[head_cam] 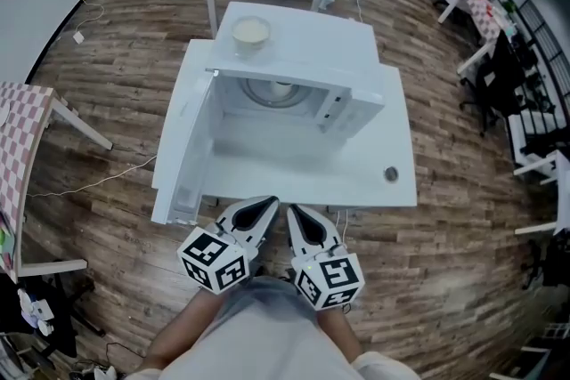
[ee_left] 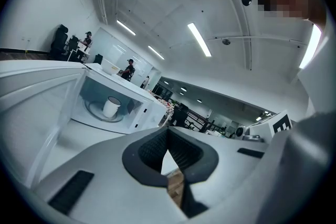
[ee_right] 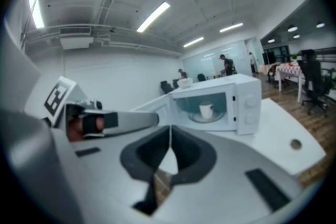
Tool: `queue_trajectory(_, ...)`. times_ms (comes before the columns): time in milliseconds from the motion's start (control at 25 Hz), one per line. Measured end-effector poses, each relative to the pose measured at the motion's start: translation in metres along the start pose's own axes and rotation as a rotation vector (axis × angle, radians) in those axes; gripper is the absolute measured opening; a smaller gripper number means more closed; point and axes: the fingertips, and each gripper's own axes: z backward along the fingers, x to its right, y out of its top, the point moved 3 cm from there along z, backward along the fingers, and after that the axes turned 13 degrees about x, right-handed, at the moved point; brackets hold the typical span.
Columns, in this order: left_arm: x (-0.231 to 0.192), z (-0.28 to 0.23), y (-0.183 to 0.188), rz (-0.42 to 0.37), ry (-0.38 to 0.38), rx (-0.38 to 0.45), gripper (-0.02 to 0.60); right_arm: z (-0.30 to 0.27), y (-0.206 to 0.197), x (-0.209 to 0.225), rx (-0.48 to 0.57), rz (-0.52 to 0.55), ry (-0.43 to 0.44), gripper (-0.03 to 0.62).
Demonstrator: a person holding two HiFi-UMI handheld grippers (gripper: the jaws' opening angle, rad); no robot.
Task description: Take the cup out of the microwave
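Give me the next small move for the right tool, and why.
Probably move the right tool forward toward the microwave and part its jaws. The door is open, the cup stands inside, and this tool is shut, empty and well short of it.

A bowl [head_cam: 250, 32] is sitting above the white desk [head_cam: 396, 125], far left. A round cap [head_cam: 390, 174] is lying near right on it. A checkered table [head_cam: 20, 133] is standing left, and a cable [head_cam: 98, 182] is trailing across the floor [head_cam: 463, 218].
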Motion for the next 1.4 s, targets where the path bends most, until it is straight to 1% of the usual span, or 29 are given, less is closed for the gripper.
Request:
queue_trajectory(280, -0.02, 0.003, 0.016, -0.001, -0.024, 0.02, 0.009, -0.019, 0.001, -0.008, 0.008, 0.022, -0.024, 0.024)
queue_trajectory(560, -0.029, 0.005, 0.019, 0.001, -0.049, -0.001, 0.009, -0.025, -0.004, -0.015, 0.006, 0.016, -0.051, 0.023)
queue_trajectory(800, -0.035, 0.0, 0.019, -0.006, -0.068, -0.01, 0.009, -0.033, -0.01, -0.008, -0.003, 0.01, -0.065, 0.023)
queue_trajectory(1000, -0.043, -0.005, 0.023, 0.0, -0.045, 0.007, 0.009, -0.042, -0.009, -0.002, -0.002, 0.017, -0.059, 0.023)
queue_trajectory(1160, -0.058, -0.009, 0.025, 0.019, 0.01, 0.026, 0.009, -0.055, -0.013, 0.005, -0.012, 0.018, -0.051, 0.023)
queue_trajectory(1240, -0.062, -0.011, 0.025, 0.03, 0.022, 0.027, 0.009, -0.061, -0.014, 0.009, -0.021, 0.021, -0.047, 0.023)
queue_trajectory(1400, -0.07, -0.018, 0.024, 0.012, 0.044, 0.033, 0.009, -0.071, -0.015, 0.018, -0.022, 0.021, -0.039, 0.023)
